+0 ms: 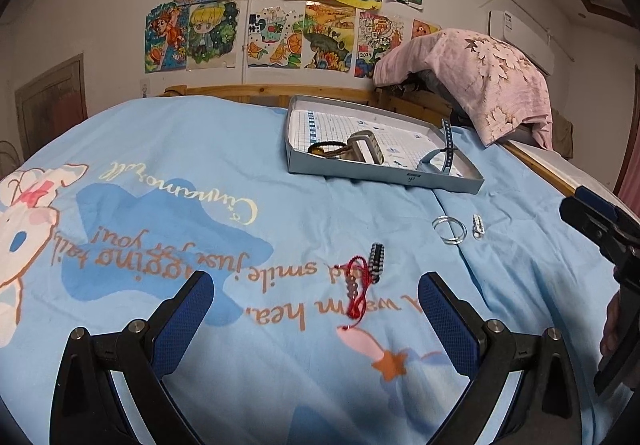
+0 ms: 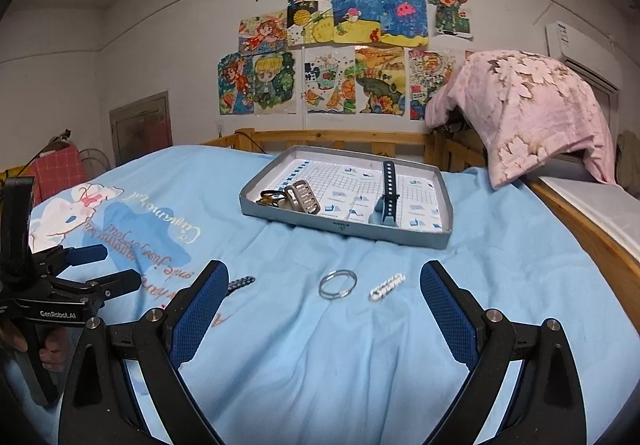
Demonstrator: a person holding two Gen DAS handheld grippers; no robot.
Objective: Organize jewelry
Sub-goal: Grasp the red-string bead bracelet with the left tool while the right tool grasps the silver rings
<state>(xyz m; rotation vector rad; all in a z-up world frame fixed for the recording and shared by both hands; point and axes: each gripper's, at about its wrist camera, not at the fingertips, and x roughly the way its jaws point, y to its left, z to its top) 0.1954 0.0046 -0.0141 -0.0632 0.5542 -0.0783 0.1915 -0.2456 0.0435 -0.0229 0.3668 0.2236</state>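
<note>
A grey shallow tray (image 1: 384,175) (image 2: 344,230) lies on the blue bedsheet and holds a metal watch band (image 1: 366,151) (image 2: 302,197), a dark hair tie (image 1: 320,147) and a blue strap (image 1: 447,143) (image 2: 389,185). On the sheet lie silver rings (image 1: 449,230) (image 2: 338,284), a small silver clip (image 1: 477,226) (image 2: 386,287), a beaded black bracelet (image 1: 377,261) (image 2: 240,282) and a red cord bracelet (image 1: 356,291). My left gripper (image 1: 316,319) (image 2: 116,269) is open just short of the red cord. My right gripper (image 2: 322,319) (image 1: 600,229) is open just short of the rings.
The bed has a wooden rail (image 2: 580,213) along its right side and a headboard (image 1: 240,89) at the far end. A pink floral cloth (image 1: 480,73) (image 2: 532,105) hangs over something at the far right corner. Drawings cover the wall.
</note>
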